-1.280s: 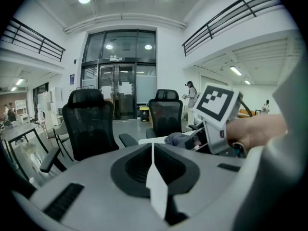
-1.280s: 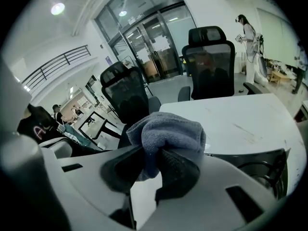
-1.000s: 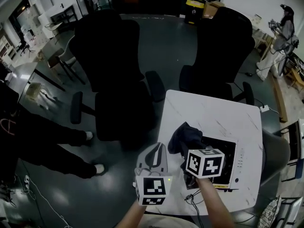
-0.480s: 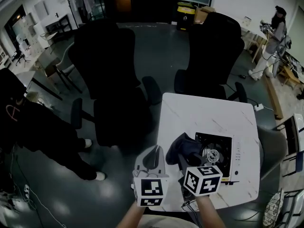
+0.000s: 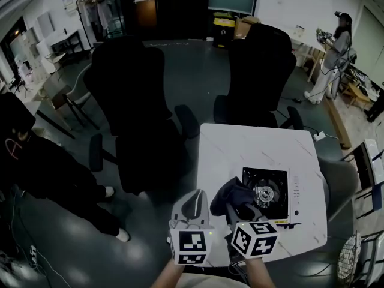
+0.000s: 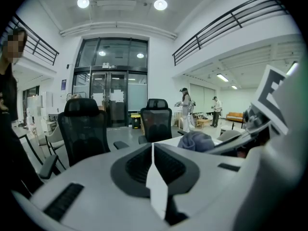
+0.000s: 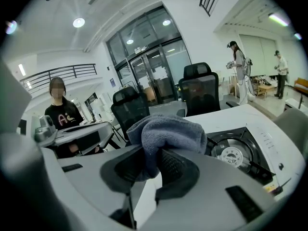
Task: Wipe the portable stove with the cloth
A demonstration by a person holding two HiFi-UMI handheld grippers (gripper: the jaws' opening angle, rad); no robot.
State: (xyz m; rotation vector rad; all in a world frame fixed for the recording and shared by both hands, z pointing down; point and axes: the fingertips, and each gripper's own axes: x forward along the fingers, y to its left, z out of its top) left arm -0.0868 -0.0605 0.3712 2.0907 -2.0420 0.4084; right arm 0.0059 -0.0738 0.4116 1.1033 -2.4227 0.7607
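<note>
At the far left a person in dark clothes [image 5: 42, 167] is cut by the frame edge, and the dim light swallows most detail there. A black office chair [image 5: 129, 101] stands between that person and the white table [image 5: 258, 143], crowding its left edge. A second chair [image 5: 258, 65] stands at the table's far side.

The left gripper [image 6: 153, 146] hangs off the table's near-left corner with its jaws pressed together and nothing between them (its own view shows the pads meeting in a thin seam). Just right of it, the right gripper [image 7: 153, 160] pinches the grey-blue cloth [image 7: 166, 129], which bunches up over the jaws and blocks much of that view.

In the head view the cloth overlaps the left rim of the portable stove [image 5: 273, 188] and hides its near-left corner; whether the fabric touches the metal cannot be told. The stove sits on the table's right half, with its burner ring [image 7: 232, 156] showing and its control strip [image 5: 295, 192] along the right side.

The forearms [image 5: 258, 272] behind both grippers are cut off at the bottom edge. Far right, a standing person [image 5: 336, 47] is small and well apart.
</note>
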